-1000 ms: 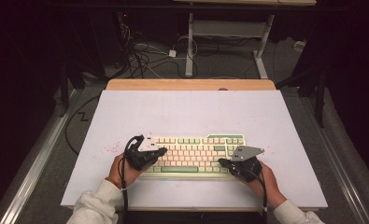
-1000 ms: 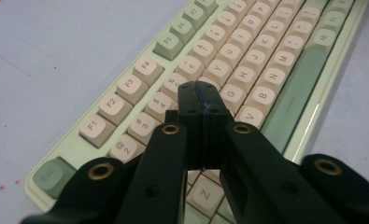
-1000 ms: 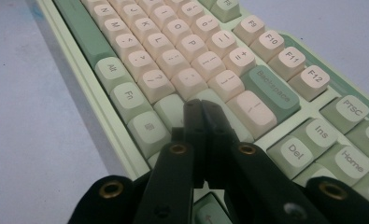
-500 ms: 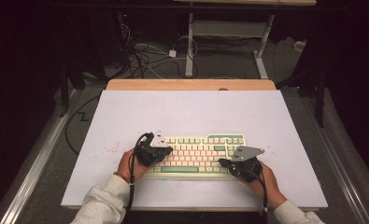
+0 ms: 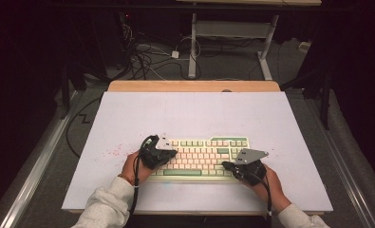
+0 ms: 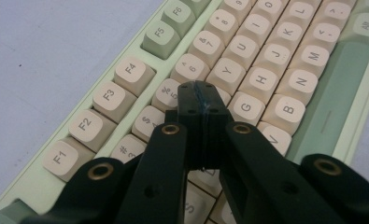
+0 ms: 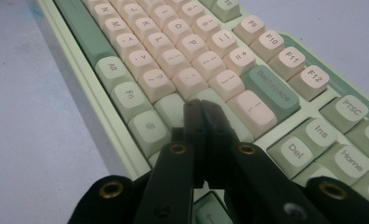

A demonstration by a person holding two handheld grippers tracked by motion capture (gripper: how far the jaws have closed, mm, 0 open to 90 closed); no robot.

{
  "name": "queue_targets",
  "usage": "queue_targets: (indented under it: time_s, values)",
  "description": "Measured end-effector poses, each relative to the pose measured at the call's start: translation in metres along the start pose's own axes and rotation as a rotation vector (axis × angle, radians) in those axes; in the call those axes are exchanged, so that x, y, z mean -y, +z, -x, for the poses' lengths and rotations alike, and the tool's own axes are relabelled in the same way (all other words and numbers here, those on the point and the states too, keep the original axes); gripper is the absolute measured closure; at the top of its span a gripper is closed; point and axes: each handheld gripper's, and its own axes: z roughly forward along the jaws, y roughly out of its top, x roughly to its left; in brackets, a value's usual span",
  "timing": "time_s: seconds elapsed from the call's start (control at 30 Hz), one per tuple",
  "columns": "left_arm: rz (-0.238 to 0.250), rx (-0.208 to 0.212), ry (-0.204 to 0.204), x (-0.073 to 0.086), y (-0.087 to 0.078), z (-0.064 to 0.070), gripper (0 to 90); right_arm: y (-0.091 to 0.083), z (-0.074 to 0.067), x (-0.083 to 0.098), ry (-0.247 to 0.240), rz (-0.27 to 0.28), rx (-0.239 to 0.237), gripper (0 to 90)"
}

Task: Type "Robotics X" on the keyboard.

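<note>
Both clenched over the keyboard (image 5: 199, 156) near the desk's front edge: left gripper (image 6: 202, 100), right gripper (image 7: 202, 116) (nothing held). Risk: striking neighbouring keys, blunt tips.

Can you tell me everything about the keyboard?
The keyboard has a pale green case with cream letter keys and darker green keys such as the space bar and Backspace. It looks plastic and lies flat near the white table's front edge. The shut left gripper and right gripper hover over it.

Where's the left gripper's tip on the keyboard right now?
In the left gripper view, the shut left gripper sits over the cream-and-green keyboard, its tip among the cream 5, 6, T and G keys.
</note>
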Motion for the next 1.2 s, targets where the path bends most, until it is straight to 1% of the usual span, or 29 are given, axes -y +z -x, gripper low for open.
queue_targets:
  time_s: [0.07, 0.13, 0.17, 0.27, 0.33, 0.4, 0.53, 0.63, 0.67, 0.77, 0.8, 0.9, 1.1, 1.2]
  values:
    - [0.003, -0.007, 0.003, 0.000, -0.001, 0.001, 87.7, 0.000, 0.000, 0.000, 0.001, 0.000, 0.001, 90.0]
    - [0.022, -0.013, 0.012, -0.001, -0.005, 0.002, 87.7, 0.000, 0.000, 0.000, 0.001, 0.000, 0.000, 90.0]
    - [0.028, -0.018, 0.016, -0.002, -0.007, 0.003, 87.7, 0.000, -0.001, 0.000, 0.012, 0.001, 0.003, 90.0]
    - [0.053, -0.031, 0.019, -0.003, -0.012, 0.004, 87.7, -0.001, -0.001, 0.000, -0.001, 0.000, 0.001, 90.0]
    - [0.065, -0.035, 0.016, -0.002, -0.015, 0.003, 87.7, -0.001, -0.001, 0.000, 0.009, 0.001, 0.000, 90.0]
    - [0.074, -0.033, 0.011, -0.002, -0.017, 0.002, 87.7, -0.001, -0.001, 0.000, 0.008, -0.002, 0.001, 90.0]
    - [0.089, -0.049, 0.014, -0.001, -0.021, 0.001, 87.7, -0.001, -0.001, 0.000, 0.004, -0.002, 0.001, 90.0]
    - [0.114, -0.058, 0.015, 0.001, -0.026, 0.001, 87.6, -0.001, 0.000, 0.000, 0.002, 0.000, -0.002, 90.0]
    - [0.120, -0.061, 0.017, 0.002, -0.028, 0.001, 87.6, -0.002, 0.000, 0.000, 0.010, 0.006, -0.004, 90.0]
    - [0.142, -0.081, 0.026, 0.005, -0.035, 0.000, 87.6, -0.008, 0.002, -0.003, 0.014, 0.031, -0.002, 90.0]
    - [0.151, -0.087, 0.024, 0.006, -0.038, 0.000, 87.6, -0.011, 0.002, -0.004, 0.023, 0.046, 0.000, 90.0]
    - [0.170, -0.098, 0.020, 0.011, -0.045, -0.001, 87.6, -0.017, 0.003, -0.007, 0.023, 0.071, 0.007, 90.0]
    - [0.175, -0.121, 0.021, 0.020, -0.053, -0.001, 87.6, -0.024, 0.006, -0.010, 0.023, 0.097, 0.019, 90.0]
    - [0.178, -0.130, 0.015, 0.026, -0.057, -0.001, 87.6, -0.027, 0.007, -0.011, 0.022, 0.103, 0.022, 90.0]
